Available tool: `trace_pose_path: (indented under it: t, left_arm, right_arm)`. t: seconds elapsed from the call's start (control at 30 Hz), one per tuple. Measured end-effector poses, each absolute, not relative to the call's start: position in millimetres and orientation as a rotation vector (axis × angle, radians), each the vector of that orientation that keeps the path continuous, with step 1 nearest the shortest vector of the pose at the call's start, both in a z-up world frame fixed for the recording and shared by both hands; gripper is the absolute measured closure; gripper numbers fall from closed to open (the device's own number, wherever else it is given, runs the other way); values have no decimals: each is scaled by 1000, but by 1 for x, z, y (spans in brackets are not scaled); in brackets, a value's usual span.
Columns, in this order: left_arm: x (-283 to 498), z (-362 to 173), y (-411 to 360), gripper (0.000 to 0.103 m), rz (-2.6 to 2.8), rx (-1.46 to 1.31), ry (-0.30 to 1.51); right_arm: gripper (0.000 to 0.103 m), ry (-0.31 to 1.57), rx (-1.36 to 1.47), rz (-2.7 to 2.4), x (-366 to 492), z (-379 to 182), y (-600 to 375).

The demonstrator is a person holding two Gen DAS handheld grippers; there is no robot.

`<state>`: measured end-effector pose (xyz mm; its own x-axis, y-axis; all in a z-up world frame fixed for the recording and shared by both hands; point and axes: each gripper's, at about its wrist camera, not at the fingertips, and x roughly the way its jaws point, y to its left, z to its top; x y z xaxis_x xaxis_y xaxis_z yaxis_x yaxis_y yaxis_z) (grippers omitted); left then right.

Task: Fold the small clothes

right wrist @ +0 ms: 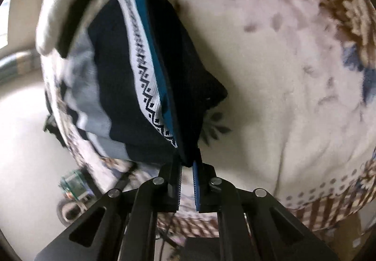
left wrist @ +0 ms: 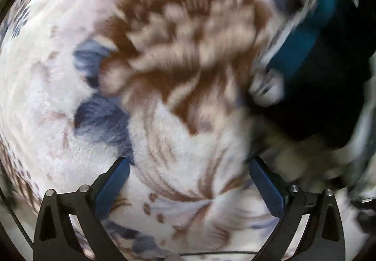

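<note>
A small dark garment [right wrist: 150, 77], banded in white zigzag and teal, is pinched by one lower corner at the tips of the right claw [right wrist: 187, 163], which is closed on the cloth; the rest is draped away beyond and to the left of the claw onto a fleece floral blanket [right wrist: 270, 73]. From the left wrist view the same garment [left wrist: 303, 87] is seen blurred, off to the upper right of the left claw [left wrist: 188, 181], whose jaws are spread wide with nothing but blanket between them.

Only a thin edge seems to be caught, so the corner could be pulled free if the cloth is dragged against the fleece. The layers could also be bunched rather than folded flat, since the other side is not held.

The grip itself is shown only by the right wrist view; the empty left claw only by the left.
</note>
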<state>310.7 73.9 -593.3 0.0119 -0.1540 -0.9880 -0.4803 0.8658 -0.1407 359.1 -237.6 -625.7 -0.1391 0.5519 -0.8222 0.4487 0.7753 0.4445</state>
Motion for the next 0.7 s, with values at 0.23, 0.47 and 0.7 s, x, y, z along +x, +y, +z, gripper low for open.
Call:
trace_pose_path:
  t: [0.23, 0.47, 0.7]
  left_arm:
    - [345, -576, 91, 0, 156, -968, 1362]
    - [369, -588, 73, 77, 173, -1178, 1315]
    - [383, -603, 71, 68, 127, -1122, 1409]
  right_arm:
    - [40, 1586, 760, 200, 385, -600, -253]
    - [89, 1658, 930, 144, 393, -657, -255]
    - [100, 1664, 874, 98, 368, -621, -262]
